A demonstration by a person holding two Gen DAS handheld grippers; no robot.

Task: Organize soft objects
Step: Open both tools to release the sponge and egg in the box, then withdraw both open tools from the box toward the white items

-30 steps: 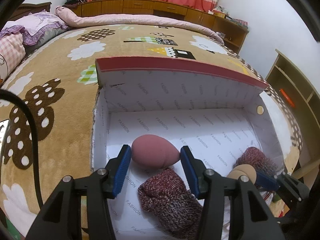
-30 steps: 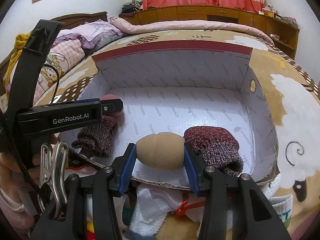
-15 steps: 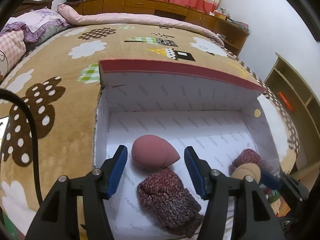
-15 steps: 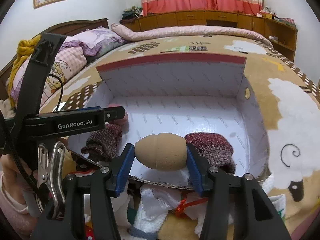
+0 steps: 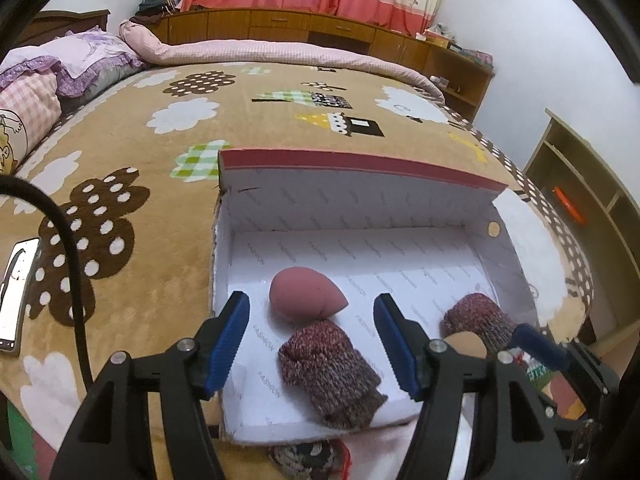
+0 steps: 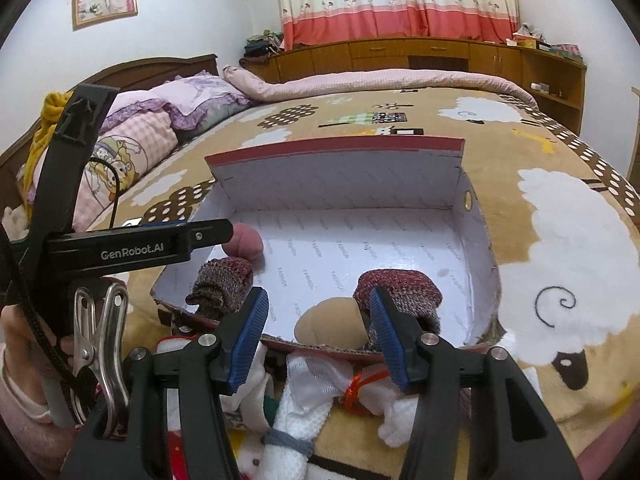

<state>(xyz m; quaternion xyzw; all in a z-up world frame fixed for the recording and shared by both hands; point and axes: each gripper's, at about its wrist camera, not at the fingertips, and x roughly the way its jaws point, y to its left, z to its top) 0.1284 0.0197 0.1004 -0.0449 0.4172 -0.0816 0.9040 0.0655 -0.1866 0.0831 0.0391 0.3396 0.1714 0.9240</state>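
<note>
I see my right gripper (image 6: 318,334) with fingers spread, gripping nothing; the tan sponge (image 6: 332,322) lies between them at the box (image 6: 476,240) near edge. My left gripper (image 5: 312,344) is likewise spread over a knitted sock (image 5: 326,370). Beyond it lies the pink sponge (image 5: 304,296), near the box's left wall.

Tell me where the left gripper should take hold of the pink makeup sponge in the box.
Grip the pink makeup sponge across its rounded fat end, at the left; the tip tapers to the right and would likely slip. Come down from above with the left gripper, since a knitted sock lies right against its near side.
</note>
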